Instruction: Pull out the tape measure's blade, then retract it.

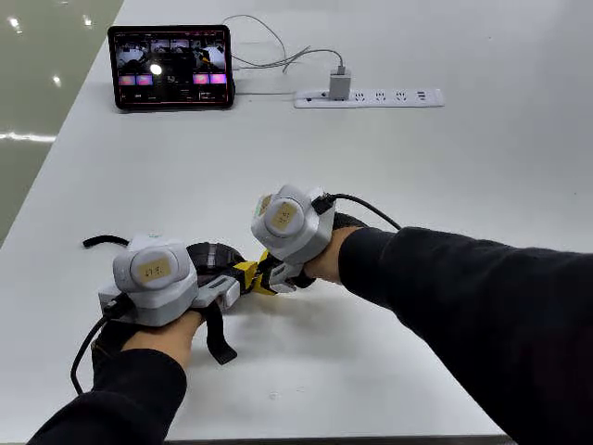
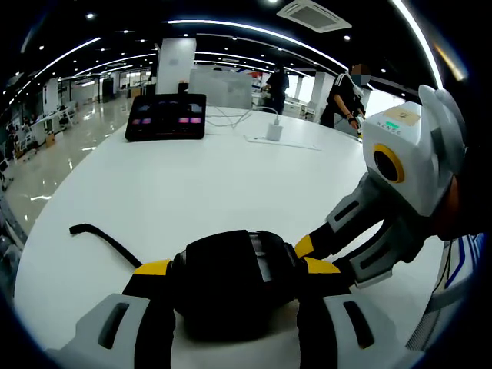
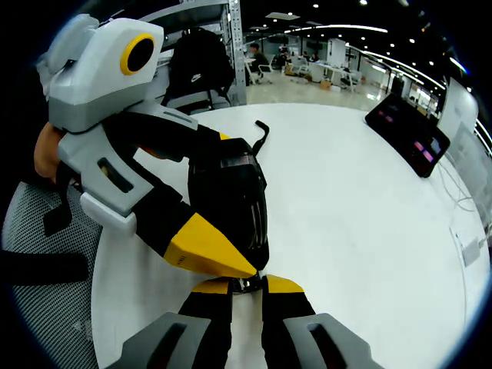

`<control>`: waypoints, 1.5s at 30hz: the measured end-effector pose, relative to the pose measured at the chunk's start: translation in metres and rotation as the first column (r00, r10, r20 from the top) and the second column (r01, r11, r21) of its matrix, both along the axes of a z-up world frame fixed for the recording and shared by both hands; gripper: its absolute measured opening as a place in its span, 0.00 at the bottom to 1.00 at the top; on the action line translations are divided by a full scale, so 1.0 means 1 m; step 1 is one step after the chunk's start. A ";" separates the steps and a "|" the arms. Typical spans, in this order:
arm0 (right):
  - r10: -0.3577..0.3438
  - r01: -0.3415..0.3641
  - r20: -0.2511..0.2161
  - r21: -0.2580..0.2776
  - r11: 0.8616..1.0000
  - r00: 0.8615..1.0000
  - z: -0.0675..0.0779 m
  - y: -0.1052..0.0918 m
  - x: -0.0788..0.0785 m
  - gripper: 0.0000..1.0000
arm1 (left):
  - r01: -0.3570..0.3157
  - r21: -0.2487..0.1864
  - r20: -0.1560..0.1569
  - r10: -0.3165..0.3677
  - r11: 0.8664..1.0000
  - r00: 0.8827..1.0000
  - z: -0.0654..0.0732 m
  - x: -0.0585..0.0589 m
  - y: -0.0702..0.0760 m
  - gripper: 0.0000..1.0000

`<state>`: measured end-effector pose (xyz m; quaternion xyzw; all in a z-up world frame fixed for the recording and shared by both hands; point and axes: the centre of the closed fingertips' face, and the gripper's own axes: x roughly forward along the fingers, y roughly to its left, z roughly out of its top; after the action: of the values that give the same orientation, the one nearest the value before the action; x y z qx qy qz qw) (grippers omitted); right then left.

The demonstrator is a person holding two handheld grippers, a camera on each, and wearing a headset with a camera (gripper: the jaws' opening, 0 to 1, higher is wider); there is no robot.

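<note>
**Head view.** The black, rounded plastic tape measure (image 1: 213, 258) lies on the white table (image 1: 389, 176), in the lower left of the frame. The left gripper (image 1: 222, 278) reaches it from the left and the right gripper (image 1: 271, 273) from the upper right. Their yellow-tipped jaws meet at the right side of the case. We cannot tell the jaw gaps here. A black tablet (image 1: 171, 67) and a white power strip (image 1: 371, 96) lie well apart from the work, at the top of the frame.

**Left gripper view.** The tape measure (image 2: 234, 280) sits at lower centre. The left gripper (image 2: 234, 269) has one jaw pressed on each side of the case and clamps it. The right gripper (image 2: 327, 257) enters from the right, its tips at the case's right edge. A black strap (image 2: 100, 234) trails off to the left.

**Right gripper view.** The right gripper (image 3: 247, 286) has its jaws almost together at bottom centre. They pinch a small metallic part at the near edge of the tape measure (image 3: 242, 173). We judge this part to be the blade's end hook. The left gripper (image 3: 219, 196) holds the case from the left.

**Task status.** We see no length of blade outside the case. We judge both grips to be set, with the pull-out not yet done and the retraction to follow it.
</note>
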<state>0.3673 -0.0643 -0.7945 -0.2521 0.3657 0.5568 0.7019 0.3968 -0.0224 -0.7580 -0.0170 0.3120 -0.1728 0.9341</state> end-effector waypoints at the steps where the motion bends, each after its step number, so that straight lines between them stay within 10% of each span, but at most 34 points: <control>1: 0.000 0.000 0.002 0.000 1.000 1.000 0.000 0.000 0.000 0.10 | 0.000 0.000 0.000 0.000 1.000 1.000 0.000 0.000 0.000 0.59; 23: 0.001 -0.001 0.052 -0.004 1.000 0.999 0.000 0.001 -0.001 0.12 | 0.013 -0.037 -0.006 -0.013 0.999 1.000 0.001 0.001 0.000 0.63; 45: -0.100 0.095 0.068 0.071 0.993 0.993 0.015 -0.021 -0.011 0.28 | 0.074 -0.021 0.012 -0.074 0.997 0.997 0.014 0.000 0.020 0.92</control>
<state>0.3564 -0.0853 -0.7797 -0.2296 0.3333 0.5246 0.7490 0.3972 -0.0019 -0.7444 -0.0145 0.3053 -0.2105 0.9286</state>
